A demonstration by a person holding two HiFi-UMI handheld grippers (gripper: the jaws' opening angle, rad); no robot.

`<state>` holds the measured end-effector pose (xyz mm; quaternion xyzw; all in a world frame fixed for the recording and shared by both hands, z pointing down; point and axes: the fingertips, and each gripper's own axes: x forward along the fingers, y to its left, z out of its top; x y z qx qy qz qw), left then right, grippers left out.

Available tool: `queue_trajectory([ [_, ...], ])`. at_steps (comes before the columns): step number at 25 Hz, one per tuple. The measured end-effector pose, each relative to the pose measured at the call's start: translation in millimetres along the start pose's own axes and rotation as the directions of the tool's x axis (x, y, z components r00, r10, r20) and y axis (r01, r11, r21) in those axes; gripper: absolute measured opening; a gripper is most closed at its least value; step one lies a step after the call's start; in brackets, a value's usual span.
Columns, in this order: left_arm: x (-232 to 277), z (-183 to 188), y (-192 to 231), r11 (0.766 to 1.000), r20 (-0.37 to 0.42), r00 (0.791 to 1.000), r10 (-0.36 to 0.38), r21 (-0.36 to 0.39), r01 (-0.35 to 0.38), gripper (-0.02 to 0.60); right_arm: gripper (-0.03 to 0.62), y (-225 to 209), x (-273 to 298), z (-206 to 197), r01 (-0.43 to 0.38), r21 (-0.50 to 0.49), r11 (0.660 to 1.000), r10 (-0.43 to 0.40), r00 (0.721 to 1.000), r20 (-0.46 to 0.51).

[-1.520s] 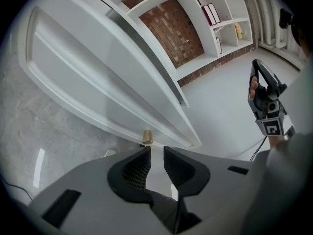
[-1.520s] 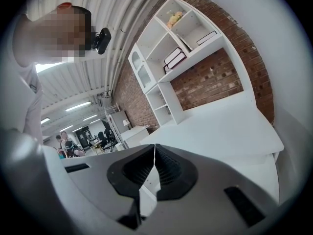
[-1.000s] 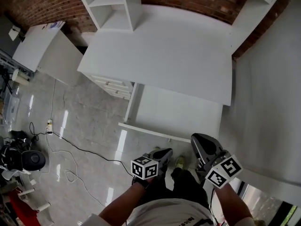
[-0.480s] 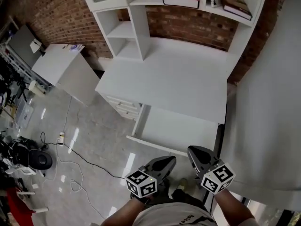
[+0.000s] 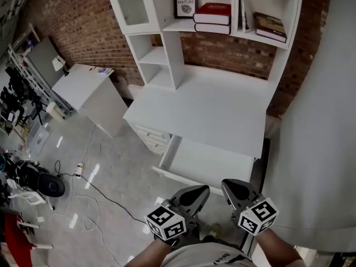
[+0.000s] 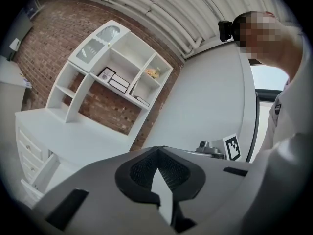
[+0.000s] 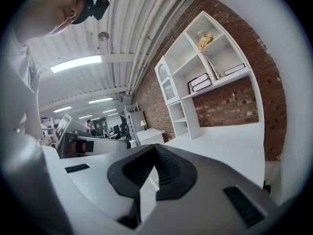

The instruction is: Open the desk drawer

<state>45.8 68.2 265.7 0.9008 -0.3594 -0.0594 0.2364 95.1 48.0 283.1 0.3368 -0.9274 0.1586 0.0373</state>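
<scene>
Grey left gripper (image 5: 196, 192) and right gripper (image 5: 232, 187) point level by torso (image 5: 207, 258), jaws together, empty; open drawer (image 5: 207, 161) just ahead, untouched.

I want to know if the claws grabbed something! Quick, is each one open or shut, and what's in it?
Left claw: shut, holding nothing.
Right claw: shut, holding nothing.
</scene>
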Motion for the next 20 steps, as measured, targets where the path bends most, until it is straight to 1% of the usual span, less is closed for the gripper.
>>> queue_trajectory([
  [3, 1, 3, -8, 1.0, 0.012, 1.0, 0.014, 0.022, -0.014, 0.012, 0.017, 3, -6, 3, -0.005, -0.028, 1.0, 0.005, 1.0, 0.001],
  [8, 3, 6, -13, 1.0, 0.036, 0.999, 0.025, 0.015, -0.026, 0.012, 0.017, 5, -14, 6, -0.022, -0.065, 0.998, 0.023, 1.0, 0.005],
  [14, 10, 7, -22, 0.999, 0.041, 0.999, 0.029, 0.025, -0.03, 0.012, 0.017, 3, -22, 12, -0.019, -0.061, 0.998, 0.02, 1.0, 0.009],
  [20, 16, 5, -28, 0.999, 0.041, 0.999, 0.026, 0.02, -0.026, 0.012, 0.017, -1, -29, 12, -0.016, -0.069, 0.997, 0.016, 1.0, 0.006],
])
